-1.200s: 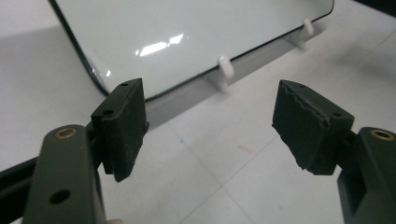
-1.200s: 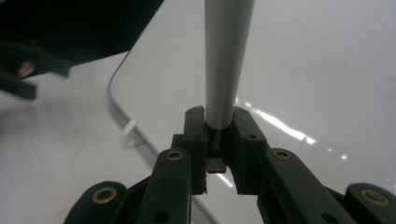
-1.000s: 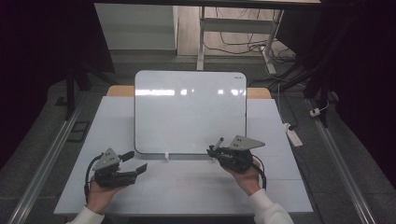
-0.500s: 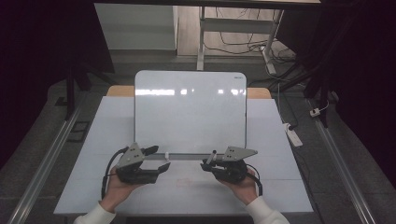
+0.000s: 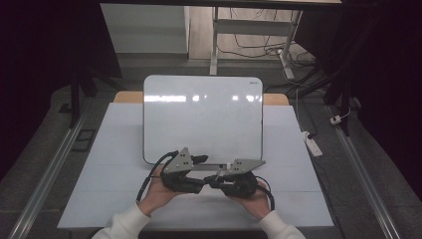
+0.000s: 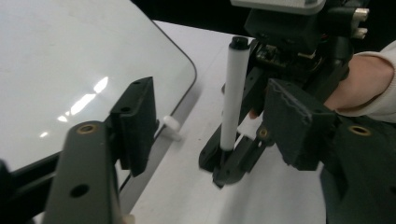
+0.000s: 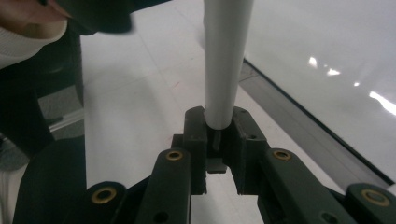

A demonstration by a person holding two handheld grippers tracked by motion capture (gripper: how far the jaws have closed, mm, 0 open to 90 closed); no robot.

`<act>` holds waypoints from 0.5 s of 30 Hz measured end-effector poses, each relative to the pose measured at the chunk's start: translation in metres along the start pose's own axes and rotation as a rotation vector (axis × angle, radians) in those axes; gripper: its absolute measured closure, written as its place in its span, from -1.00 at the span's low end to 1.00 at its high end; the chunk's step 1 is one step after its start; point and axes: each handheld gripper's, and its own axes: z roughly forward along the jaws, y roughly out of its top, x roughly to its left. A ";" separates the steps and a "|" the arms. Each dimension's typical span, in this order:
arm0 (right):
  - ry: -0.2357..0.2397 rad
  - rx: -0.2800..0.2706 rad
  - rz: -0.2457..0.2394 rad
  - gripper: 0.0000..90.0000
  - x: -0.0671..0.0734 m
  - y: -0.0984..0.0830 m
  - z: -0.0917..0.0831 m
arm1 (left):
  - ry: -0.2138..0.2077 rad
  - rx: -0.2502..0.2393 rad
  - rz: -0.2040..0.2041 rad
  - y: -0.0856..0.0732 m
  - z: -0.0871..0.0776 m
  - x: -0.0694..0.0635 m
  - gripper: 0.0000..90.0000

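Note:
A white marker (image 7: 225, 70) with a black end (image 6: 239, 43) stands up out of my right gripper (image 7: 219, 140), whose jaws are shut on its lower end. My left gripper (image 6: 212, 114) has come in beside it. Its jaws stand on either side of the marker (image 6: 232, 98) without touching it, and they have just been closing. In the high view the left gripper (image 5: 199, 174) and right gripper (image 5: 216, 180) meet tip to tip just below the whiteboard (image 5: 201, 117), which lies flat on the white table (image 5: 99, 189).
A small white peg (image 6: 171, 128) sticks out at the whiteboard's near edge. On the floor to the right lies a power strip (image 5: 313, 144) with its cable. Metal rails run along both sides of the table, and a desk frame (image 5: 215, 45) stands behind.
My left gripper has travelled right along the whiteboard's near edge until it meets the right gripper, and its jaws have narrowed around the marker. The right gripper has shifted slightly left.

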 end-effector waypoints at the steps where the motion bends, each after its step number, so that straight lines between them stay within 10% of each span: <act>1: 0.006 0.006 -0.004 0.73 0.000 0.000 0.001 | -0.011 -0.002 -0.002 0.000 0.002 0.001 -0.13; 10: 0.058 0.062 -0.010 0.73 -0.001 0.001 0.007 | -0.118 -0.015 0.015 0.002 0.012 0.005 0.75; 15: 0.019 0.054 0.005 0.69 -0.002 0.000 0.003 | -0.107 -0.036 -0.025 0.003 0.012 0.006 0.79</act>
